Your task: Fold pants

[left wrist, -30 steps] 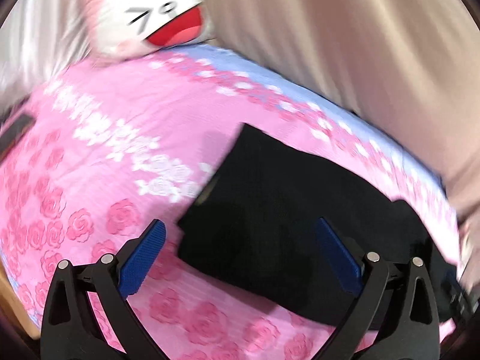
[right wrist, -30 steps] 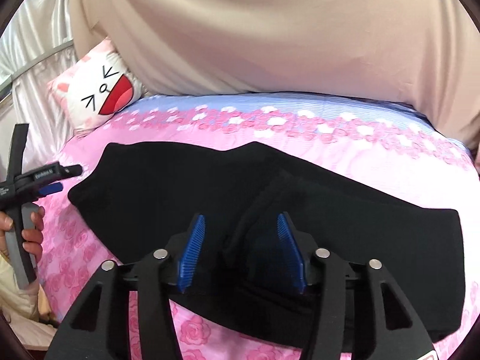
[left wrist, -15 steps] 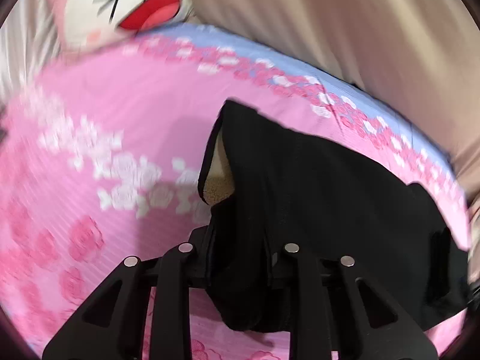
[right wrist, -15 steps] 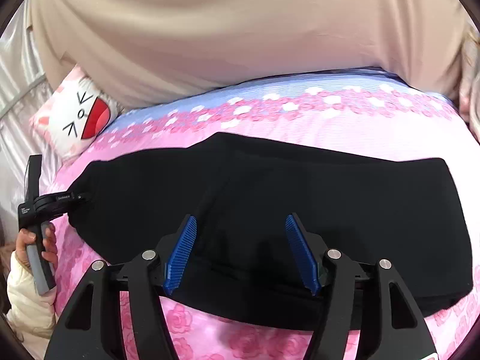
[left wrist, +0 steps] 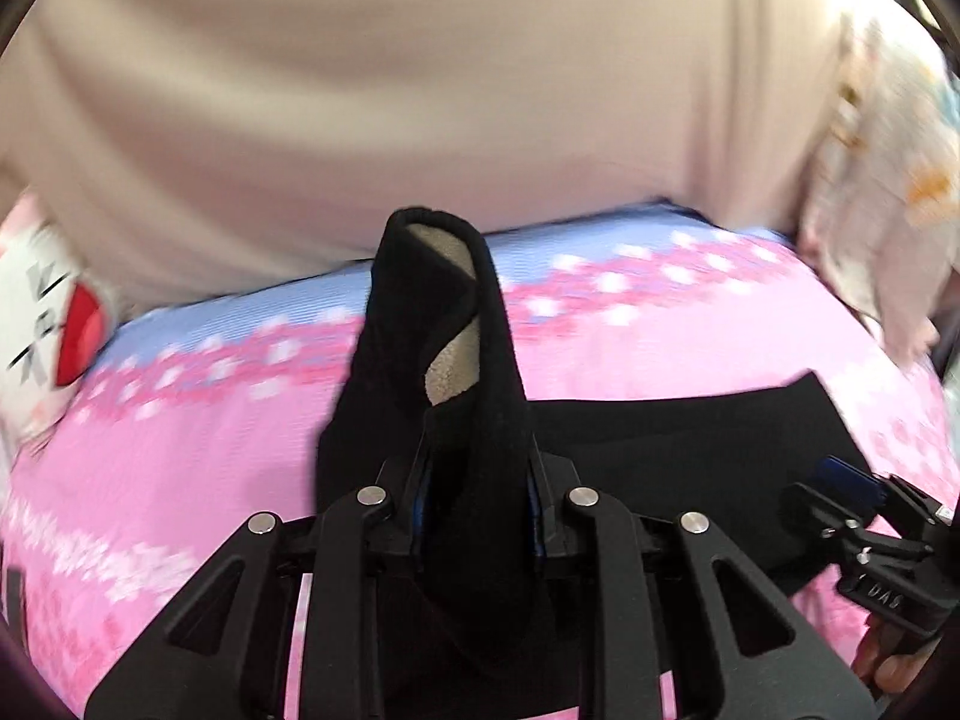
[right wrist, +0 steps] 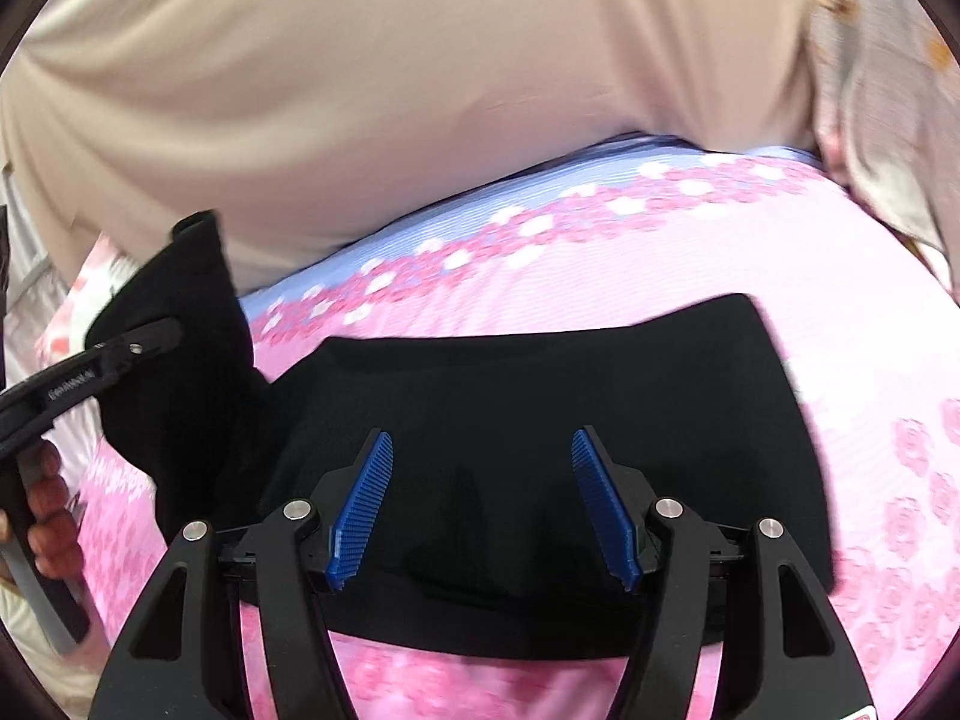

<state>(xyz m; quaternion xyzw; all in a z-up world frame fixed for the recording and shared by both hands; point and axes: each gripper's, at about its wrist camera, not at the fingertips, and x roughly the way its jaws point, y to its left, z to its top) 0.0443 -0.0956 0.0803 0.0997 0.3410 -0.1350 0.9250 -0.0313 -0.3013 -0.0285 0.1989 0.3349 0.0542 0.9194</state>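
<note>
Fold in progress — your left gripper [left wrist: 477,501] is clenched on the raised end of the pants [right wrist: 540,420], the rest flat across the bed [right wrist: 750,252]; your right gripper [right wrist: 483,510] hovers released above them — next, probably carry that end toward the bed's right edge.

Pink floral bedsheet [right wrist: 660,252], cat pillow [left wrist: 42,312]

Bright, even daylight; motion blur smears both views, with fisheye-bent, dark-vignetted edges.

Pink floral bed [right wrist: 780,252], black pants [right wrist: 540,396] (partly lifted), cat pillow [left wrist: 42,324]
</note>
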